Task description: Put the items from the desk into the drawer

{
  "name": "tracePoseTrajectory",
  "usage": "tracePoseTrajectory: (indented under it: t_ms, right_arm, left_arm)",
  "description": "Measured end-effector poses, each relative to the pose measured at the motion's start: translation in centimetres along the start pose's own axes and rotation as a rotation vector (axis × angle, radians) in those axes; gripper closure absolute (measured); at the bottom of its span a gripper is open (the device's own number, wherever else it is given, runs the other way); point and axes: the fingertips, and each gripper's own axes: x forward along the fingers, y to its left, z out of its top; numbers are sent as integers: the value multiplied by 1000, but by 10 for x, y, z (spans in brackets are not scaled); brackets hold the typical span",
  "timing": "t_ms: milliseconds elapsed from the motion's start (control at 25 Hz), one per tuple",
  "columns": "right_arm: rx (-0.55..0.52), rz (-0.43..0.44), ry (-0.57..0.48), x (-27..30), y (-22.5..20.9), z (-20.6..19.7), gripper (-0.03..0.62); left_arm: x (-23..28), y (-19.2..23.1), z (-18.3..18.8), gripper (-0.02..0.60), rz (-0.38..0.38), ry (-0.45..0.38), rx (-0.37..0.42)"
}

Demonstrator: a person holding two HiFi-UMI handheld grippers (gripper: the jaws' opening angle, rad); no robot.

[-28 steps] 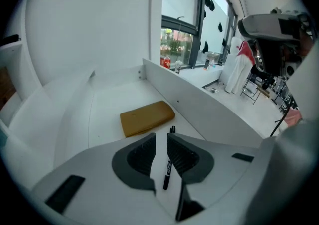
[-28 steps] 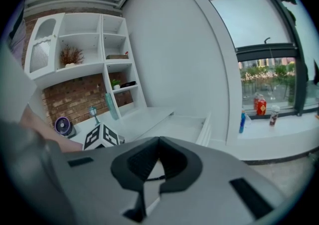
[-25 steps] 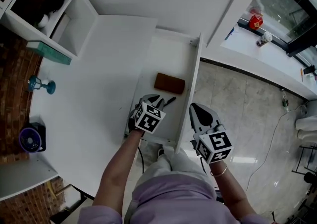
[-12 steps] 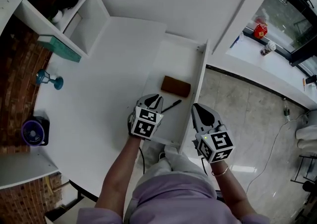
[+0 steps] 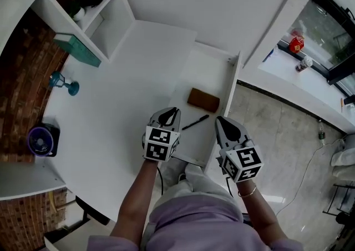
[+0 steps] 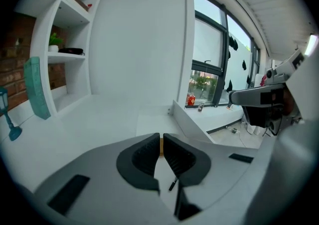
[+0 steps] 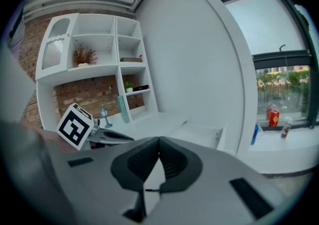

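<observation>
drawer open, both tools empty
head view: brown case [image 5: 203, 100] and black pen [image 5: 195, 123] lie in drawer [image 5: 213, 69]; left gripper [image 5: 172, 114] above its left edge, right gripper [image 5: 224, 125] by its front. left gripper view: jaws just been closing, all but together, nothing between. right gripper view: jaws together, empty.

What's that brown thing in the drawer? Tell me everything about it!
It's a flat, brown rectangular block; its material is unclear. It lies flat on the white floor of the open drawer, near the right wall. Nothing else touches it: the black pen lies apart, nearer the person.
</observation>
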Motion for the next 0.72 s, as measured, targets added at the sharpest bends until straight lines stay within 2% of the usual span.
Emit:
tracePoseTrajectory:
  t_ms: [400, 720]
  right_arm:
    - [-47, 50, -5, 9, 19, 9, 591]
    - [-58, 76, -9, 11, 32, 16, 591]
  left_arm:
    - [-48, 30, 17, 578, 94, -124, -55]
    - [-89, 56, 14, 581, 166, -181, -131]
